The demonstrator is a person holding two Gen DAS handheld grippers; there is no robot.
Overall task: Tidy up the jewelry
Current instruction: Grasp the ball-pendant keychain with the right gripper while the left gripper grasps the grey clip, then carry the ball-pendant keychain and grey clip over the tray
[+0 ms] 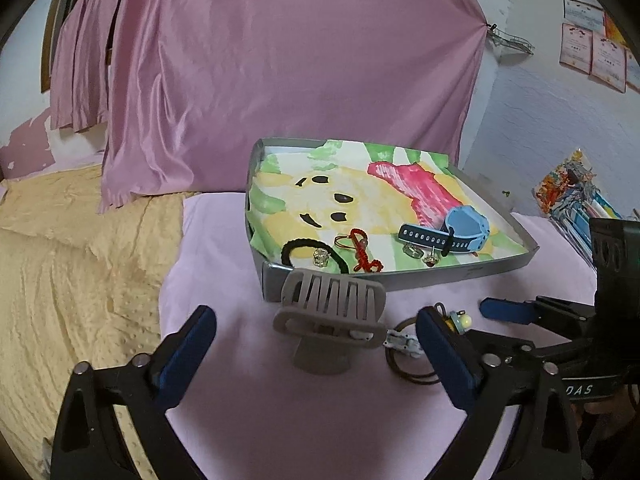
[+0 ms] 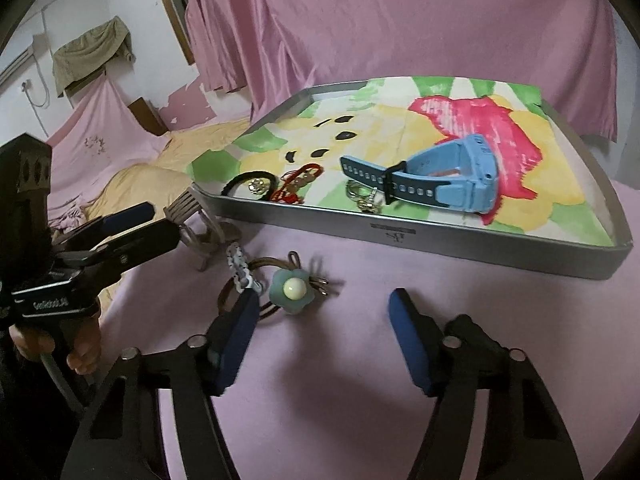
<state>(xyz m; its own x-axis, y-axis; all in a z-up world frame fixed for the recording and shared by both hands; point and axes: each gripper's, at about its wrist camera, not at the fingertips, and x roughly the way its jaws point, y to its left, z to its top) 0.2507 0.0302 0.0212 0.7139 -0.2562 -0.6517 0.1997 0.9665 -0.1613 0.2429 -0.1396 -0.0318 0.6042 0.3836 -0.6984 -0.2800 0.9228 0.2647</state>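
Two grippers hover over the pink cloth (image 2: pixel 360 360), both in front of the gray tray (image 1: pixel 400 278). The left gripper (image 1: pixel 316 344) has its fingers wide apart around the tan hair clip (image 1: pixel 330 316), not touching it. The right gripper (image 2: pixel 320 332) is spread too, holding nothing, with the flower hair tie (image 2: pixel 294 290) just ahead. A blue watch (image 2: pixel 448 182), a black hair band (image 1: pixel 308 250) and a red cord (image 1: pixel 360 254) lie inside the tray.
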